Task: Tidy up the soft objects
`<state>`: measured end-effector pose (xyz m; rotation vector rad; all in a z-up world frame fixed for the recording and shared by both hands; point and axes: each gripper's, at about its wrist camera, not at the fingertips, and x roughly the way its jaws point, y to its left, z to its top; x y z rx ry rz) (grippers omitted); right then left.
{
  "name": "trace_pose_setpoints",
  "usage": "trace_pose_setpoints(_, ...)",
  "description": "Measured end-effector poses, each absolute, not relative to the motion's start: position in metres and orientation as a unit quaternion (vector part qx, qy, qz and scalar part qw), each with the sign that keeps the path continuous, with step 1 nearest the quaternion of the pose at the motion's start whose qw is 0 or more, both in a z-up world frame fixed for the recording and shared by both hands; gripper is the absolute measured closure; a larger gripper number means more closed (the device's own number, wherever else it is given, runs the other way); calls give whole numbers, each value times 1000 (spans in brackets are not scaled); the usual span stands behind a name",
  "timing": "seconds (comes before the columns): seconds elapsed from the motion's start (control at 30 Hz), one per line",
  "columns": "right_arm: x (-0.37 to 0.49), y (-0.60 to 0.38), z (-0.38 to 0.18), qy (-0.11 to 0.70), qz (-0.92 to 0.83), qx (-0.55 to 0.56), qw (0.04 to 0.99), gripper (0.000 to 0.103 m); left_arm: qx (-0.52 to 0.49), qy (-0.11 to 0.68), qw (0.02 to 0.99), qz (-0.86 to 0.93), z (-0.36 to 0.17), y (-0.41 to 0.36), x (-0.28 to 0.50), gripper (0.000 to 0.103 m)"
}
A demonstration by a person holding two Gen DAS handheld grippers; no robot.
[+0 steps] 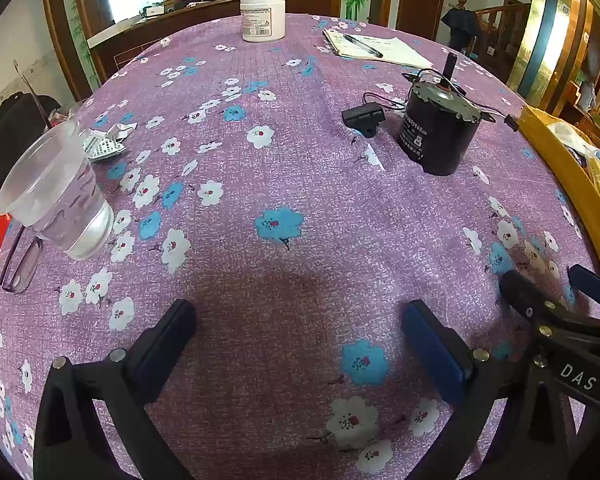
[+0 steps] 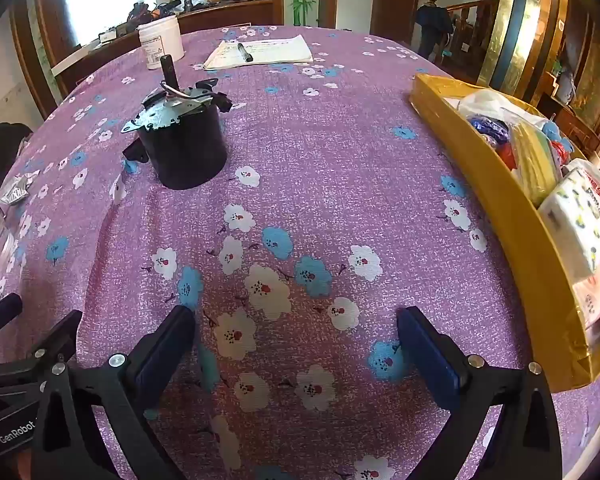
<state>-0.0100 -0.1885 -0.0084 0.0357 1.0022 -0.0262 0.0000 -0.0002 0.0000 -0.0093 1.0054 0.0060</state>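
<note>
A yellow box (image 2: pixel 512 216) stands at the table's right edge and holds soft things: tissue packs (image 2: pixel 580 220), a yellow cloth (image 2: pixel 534 160), a white plastic bag (image 2: pixel 496 106) and a blue item (image 2: pixel 490 128). The box's rim also shows in the left wrist view (image 1: pixel 572 168). My left gripper (image 1: pixel 300 320) is open and empty, low over the purple flowered tablecloth (image 1: pixel 280 160). My right gripper (image 2: pixel 296 324) is open and empty over the cloth, left of the box. The right gripper also shows at the right edge of the left wrist view (image 1: pixel 548 292).
A black motor (image 1: pixel 436 128) with wires and a small black plug (image 1: pixel 364 118) stand at centre right. A clear cup of water (image 1: pixel 60 196), glasses (image 1: pixel 20 260) and a crumpled wrapper (image 1: pixel 106 142) lie at left. A white jar (image 1: pixel 263 16) and papers with a pen (image 1: pixel 376 50) sit far back.
</note>
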Motion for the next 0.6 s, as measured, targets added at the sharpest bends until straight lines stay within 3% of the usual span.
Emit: trace_pose_setpoints(0.6,-9,-190,-8,481,-12,17,877,1,-5,482,876,3,0,-1,0,0)
